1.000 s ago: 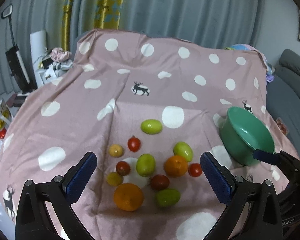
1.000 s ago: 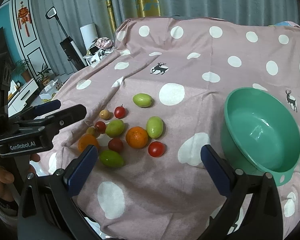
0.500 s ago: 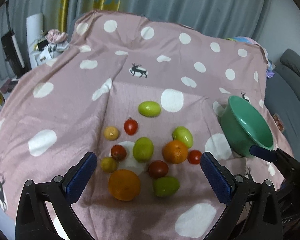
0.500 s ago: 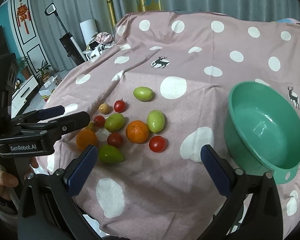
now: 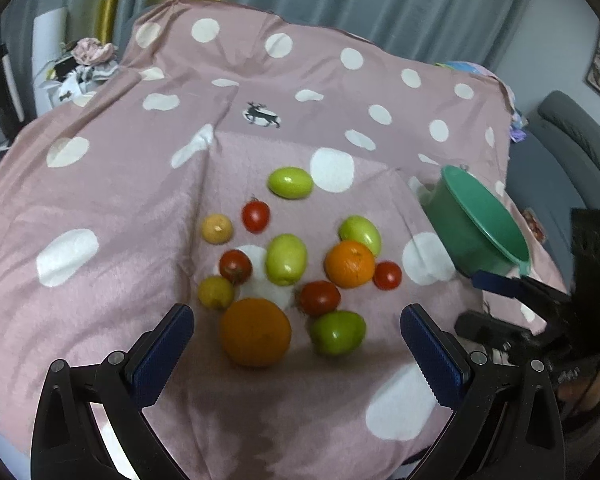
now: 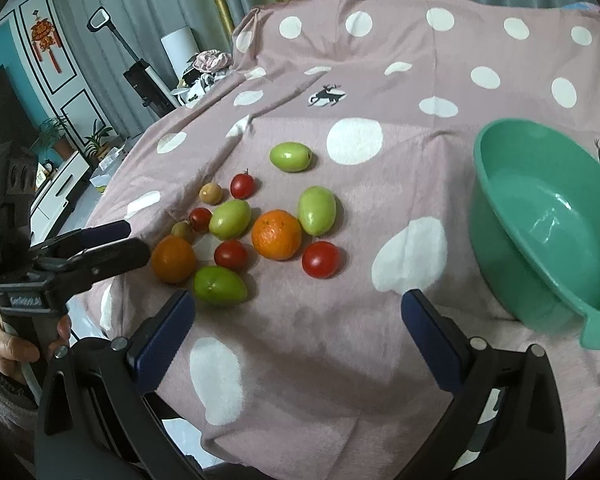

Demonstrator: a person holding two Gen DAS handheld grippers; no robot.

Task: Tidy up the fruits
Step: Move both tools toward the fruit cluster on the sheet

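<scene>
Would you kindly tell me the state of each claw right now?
Left claw: open, holding nothing, above the near orange.
Right claw: open, holding nothing, over the cloth.

No text reads clearly; the label on the left claw [image 6: 100, 248] is blurred.

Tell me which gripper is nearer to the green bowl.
Right. The right gripper sits open just beside the green bowl, at its near rim. The left gripper, also open, hovers over the fruit cluster, farther away.
</scene>
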